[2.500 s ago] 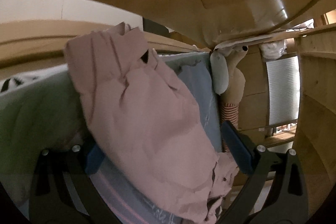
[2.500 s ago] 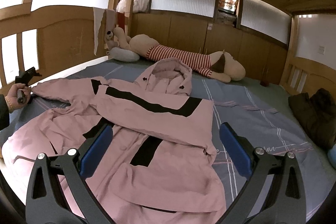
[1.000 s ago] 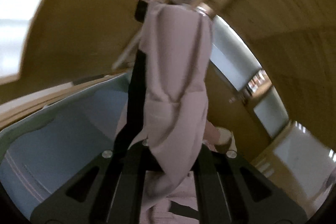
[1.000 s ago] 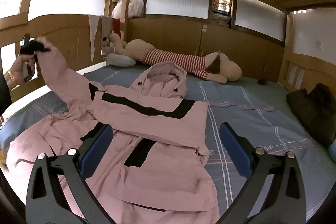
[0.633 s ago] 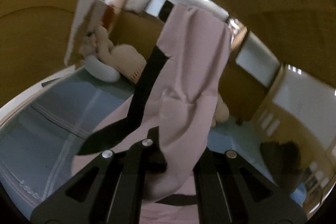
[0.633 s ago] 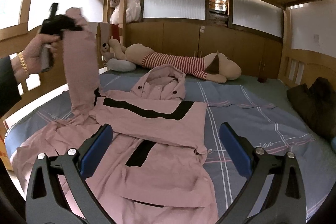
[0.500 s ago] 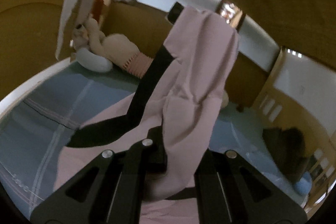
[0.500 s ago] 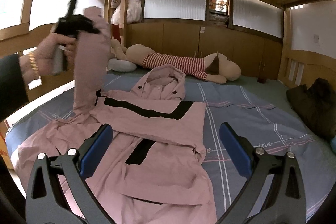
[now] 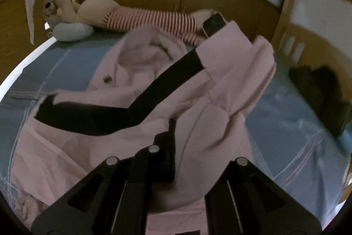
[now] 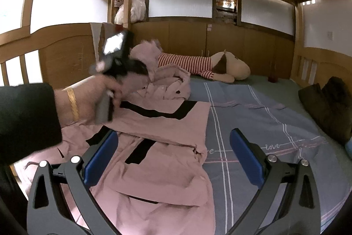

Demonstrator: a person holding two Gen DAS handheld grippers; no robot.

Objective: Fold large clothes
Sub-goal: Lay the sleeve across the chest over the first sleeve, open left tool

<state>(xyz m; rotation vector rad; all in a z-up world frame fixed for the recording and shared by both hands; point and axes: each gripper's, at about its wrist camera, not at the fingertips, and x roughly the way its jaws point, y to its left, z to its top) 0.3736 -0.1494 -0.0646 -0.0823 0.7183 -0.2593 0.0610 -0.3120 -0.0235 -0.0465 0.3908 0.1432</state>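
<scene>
A large pink jacket [image 10: 158, 124] with black stripes lies spread on the bed, hood toward the far side. My left gripper [image 9: 187, 147] is shut on the jacket's pink sleeve [image 9: 231, 72], which hangs over the jacket body. In the right wrist view the left gripper [image 10: 140, 68] is held in a hand above the jacket's hood. My right gripper [image 10: 173, 160] is open and empty, low over the jacket's near part.
The bed has a blue-grey sheet [image 10: 264, 124] with stripes. A long plush dog in a red striped shirt [image 10: 204, 65] lies at the far side. A dark garment [image 10: 327, 107] lies at the right. Wooden rails [image 10: 44, 47] surround the bed.
My left gripper has carried the sleeve from the left edge of the bed up and across over the jacket body toward the hood. My right gripper has stayed open and nearly still.
</scene>
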